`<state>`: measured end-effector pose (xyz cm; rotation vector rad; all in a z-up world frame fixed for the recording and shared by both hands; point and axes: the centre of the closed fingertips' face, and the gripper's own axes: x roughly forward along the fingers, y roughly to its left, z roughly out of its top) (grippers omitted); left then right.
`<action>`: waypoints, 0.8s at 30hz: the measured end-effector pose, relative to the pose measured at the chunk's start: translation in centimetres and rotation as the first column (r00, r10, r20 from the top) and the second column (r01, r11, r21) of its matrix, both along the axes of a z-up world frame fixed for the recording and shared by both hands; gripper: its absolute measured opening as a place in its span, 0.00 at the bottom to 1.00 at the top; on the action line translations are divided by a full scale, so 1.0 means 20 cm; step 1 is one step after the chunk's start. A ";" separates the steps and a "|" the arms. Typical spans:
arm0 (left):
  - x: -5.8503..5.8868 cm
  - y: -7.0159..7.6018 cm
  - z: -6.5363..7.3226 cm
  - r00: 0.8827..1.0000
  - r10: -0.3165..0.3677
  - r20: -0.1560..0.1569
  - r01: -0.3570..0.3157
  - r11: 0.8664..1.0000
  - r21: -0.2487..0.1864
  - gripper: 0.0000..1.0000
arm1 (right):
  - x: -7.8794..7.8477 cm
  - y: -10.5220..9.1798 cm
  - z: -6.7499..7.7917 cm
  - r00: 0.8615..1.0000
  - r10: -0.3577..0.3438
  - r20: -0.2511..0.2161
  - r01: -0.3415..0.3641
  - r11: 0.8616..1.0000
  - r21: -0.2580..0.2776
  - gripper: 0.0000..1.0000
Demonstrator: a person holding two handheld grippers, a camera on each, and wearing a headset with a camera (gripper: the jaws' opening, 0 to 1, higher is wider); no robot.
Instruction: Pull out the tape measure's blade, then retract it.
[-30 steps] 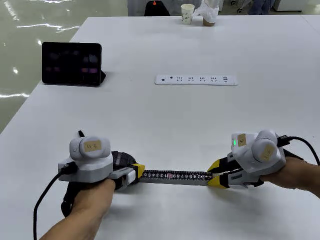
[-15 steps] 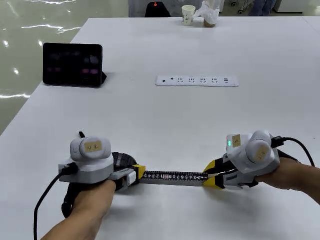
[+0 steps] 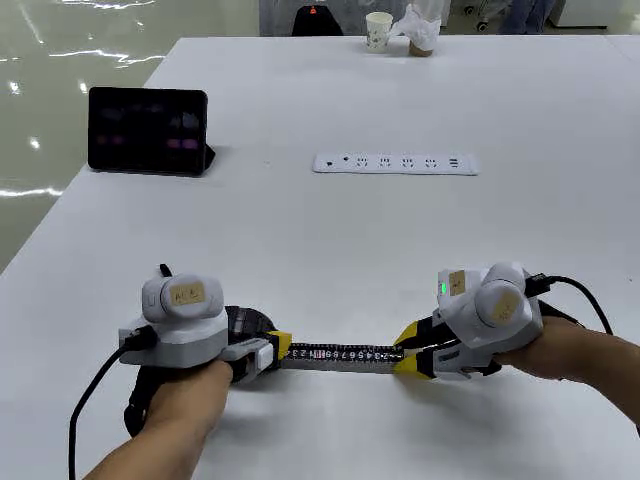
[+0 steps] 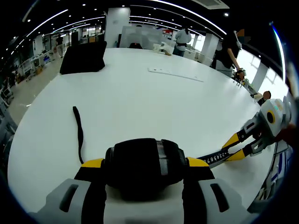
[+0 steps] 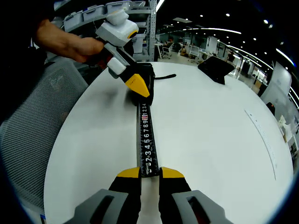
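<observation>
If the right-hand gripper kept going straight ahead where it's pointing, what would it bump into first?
Likely the tape measure's case, at the far end of the blade the right gripper pinches.

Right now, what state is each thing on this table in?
left gripper, shut on the tape measure
right gripper, shut on the blade tip
tape measure, resting on the table
blade, partly pulled out, flat along the table
tablet, propped up, screen dim
power strip, flat, nothing plugged in
paper cup, upright

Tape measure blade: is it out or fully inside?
Out: the numbered blade spans from the case to the right claw.
</observation>
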<state>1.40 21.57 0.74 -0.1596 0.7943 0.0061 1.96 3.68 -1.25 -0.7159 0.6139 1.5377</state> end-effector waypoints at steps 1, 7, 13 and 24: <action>0.00 0.00 0.00 1.000 0.000 0.000 0.000 1.000 -0.001 0.61 | 0.00 0.00 0.00 1.000 0.000 -0.001 0.000 1.000 0.001 0.10; 0.00 0.00 0.00 1.000 0.001 -0.001 -0.001 1.000 -0.004 0.61 | 0.00 0.03 0.00 1.000 0.003 0.001 -0.003 1.000 0.004 0.10; 0.00 0.00 0.00 1.000 0.003 -0.002 -0.003 1.000 -0.005 0.61 | -0.01 0.06 0.00 1.000 0.004 -0.001 -0.004 1.000 0.008 0.10; 0.00 0.00 0.00 1.000 0.001 -0.003 -0.001 1.000 -0.008 0.61 | -0.02 0.12 0.01 1.000 0.007 0.001 -0.007 1.000 0.013 0.10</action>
